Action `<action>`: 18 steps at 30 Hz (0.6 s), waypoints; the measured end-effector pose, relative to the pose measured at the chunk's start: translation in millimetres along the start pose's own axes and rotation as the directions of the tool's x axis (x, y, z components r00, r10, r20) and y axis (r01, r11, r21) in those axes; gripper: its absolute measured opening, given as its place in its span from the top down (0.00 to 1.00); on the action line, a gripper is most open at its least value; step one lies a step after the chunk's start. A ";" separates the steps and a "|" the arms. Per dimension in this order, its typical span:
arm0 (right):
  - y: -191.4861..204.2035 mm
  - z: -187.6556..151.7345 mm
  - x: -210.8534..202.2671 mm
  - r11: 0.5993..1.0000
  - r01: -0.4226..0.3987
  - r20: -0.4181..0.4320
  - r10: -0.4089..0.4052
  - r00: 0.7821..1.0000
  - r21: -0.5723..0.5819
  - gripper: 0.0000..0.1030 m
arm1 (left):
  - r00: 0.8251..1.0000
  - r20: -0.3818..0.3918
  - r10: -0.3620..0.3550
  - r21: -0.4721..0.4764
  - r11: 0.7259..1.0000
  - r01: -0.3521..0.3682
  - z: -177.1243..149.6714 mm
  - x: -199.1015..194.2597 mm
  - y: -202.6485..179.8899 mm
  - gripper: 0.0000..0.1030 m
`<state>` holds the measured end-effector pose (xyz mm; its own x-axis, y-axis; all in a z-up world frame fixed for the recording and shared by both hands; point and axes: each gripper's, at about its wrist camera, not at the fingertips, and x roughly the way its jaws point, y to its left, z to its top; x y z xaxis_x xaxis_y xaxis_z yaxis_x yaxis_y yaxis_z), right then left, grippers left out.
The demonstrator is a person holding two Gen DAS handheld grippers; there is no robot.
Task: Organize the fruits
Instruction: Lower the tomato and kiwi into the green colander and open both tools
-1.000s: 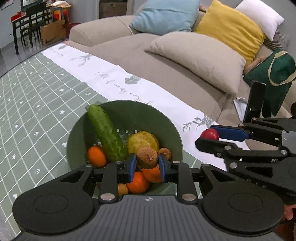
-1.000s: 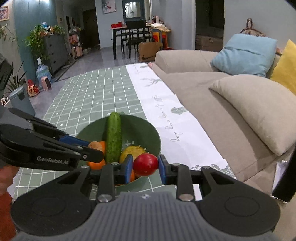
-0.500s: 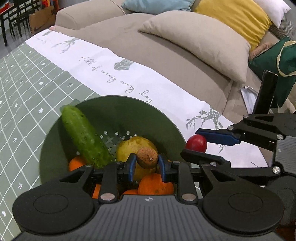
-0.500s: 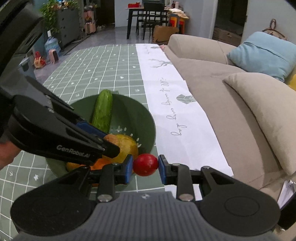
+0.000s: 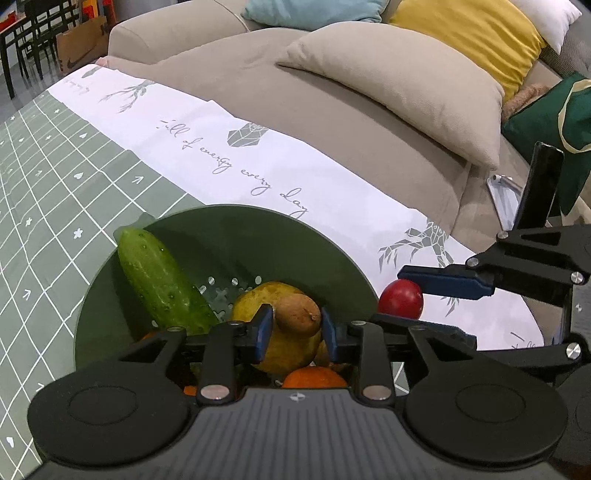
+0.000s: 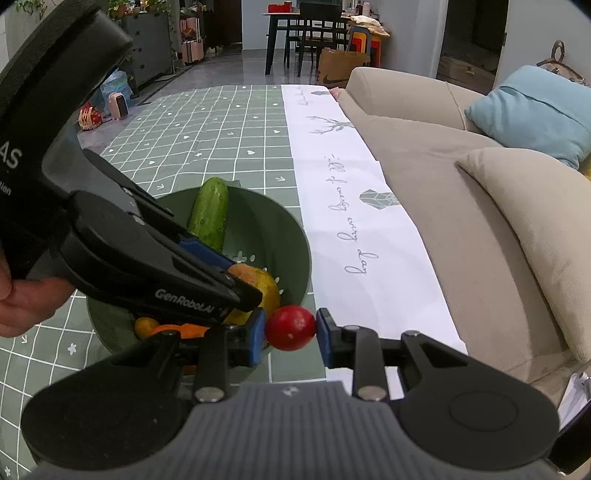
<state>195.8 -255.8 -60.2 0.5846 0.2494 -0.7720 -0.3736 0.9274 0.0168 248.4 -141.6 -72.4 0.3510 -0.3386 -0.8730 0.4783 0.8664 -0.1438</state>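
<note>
A dark green colander bowl (image 5: 236,236) sits on the checked tablecloth and holds a cucumber (image 5: 162,284), a yellow pear-like fruit (image 5: 280,350) and several oranges (image 5: 314,378). My left gripper (image 5: 297,328) is shut on a small brown fruit (image 5: 298,319) and holds it above the bowl's fruit. My right gripper (image 6: 290,334) is shut on a small red fruit (image 6: 290,327), just right of the bowl (image 6: 295,236); it also shows in the left wrist view (image 5: 400,298). The cucumber (image 6: 210,212) leans on the bowl's far rim.
A white table runner (image 5: 229,155) with grey script lies beside the green checked cloth (image 5: 44,184). A beige sofa (image 5: 332,96) with cushions stands right behind the table edge. A dining table and chairs (image 6: 314,33) stand far back.
Both grippers have lifted with their fruits. The brown fruit has risen clear of the pile in the bowl, and the red fruit sits higher beside the bowl's right rim.
</note>
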 end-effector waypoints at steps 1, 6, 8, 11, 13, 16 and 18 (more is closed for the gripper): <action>0.1 0.7 0.2 1.000 0.000 -0.004 0.000 1.000 -0.003 0.75 | 1.000 -0.004 -0.006 -0.001 1.000 0.006 -0.8 -0.4 0.5 0.59; -0.5 2.7 1.5 1.000 -0.016 -0.012 0.016 1.000 -0.021 0.75 | 1.000 -0.009 -0.025 -0.021 0.999 0.025 -5.0 -8.4 5.9 0.57; -4.0 3.1 2.6 1.000 -0.027 -0.014 0.026 1.000 -0.014 0.75 | 0.999 0.006 -0.031 -0.025 0.999 0.031 -6.1 -15.8 7.8 0.57; -11.3 4.5 1.3 0.999 -0.051 -0.013 0.051 0.999 0.020 0.75 | 0.999 0.031 -0.045 -0.026 0.999 0.046 -7.5 -29.2 11.0 0.57; -14.7 5.2 -0.1 0.997 -0.065 -0.004 0.065 0.998 0.036 0.75 | 0.998 0.044 -0.046 -0.020 0.999 0.047 -8.8 -37.1 13.9 0.56; -18.0 7.7 0.2 0.994 -0.087 0.006 0.087 0.996 0.068 0.75 | 0.998 0.053 -0.036 -0.015 0.999 0.036 -12.8 -44.1 19.8 0.56; -16.6 9.9 3.4 0.992 -0.099 0.002 0.099 0.995 0.080 0.75 | 0.998 0.052 -0.023 -0.013 1.000 0.024 -16.3 -46.4 24.6 0.56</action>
<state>211.1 -267.6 -56.8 0.5458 0.3407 -0.7655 -0.3711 0.9174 0.1437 230.8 -98.6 -43.1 0.3815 -0.3773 -0.8439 0.4762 0.8627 -0.1704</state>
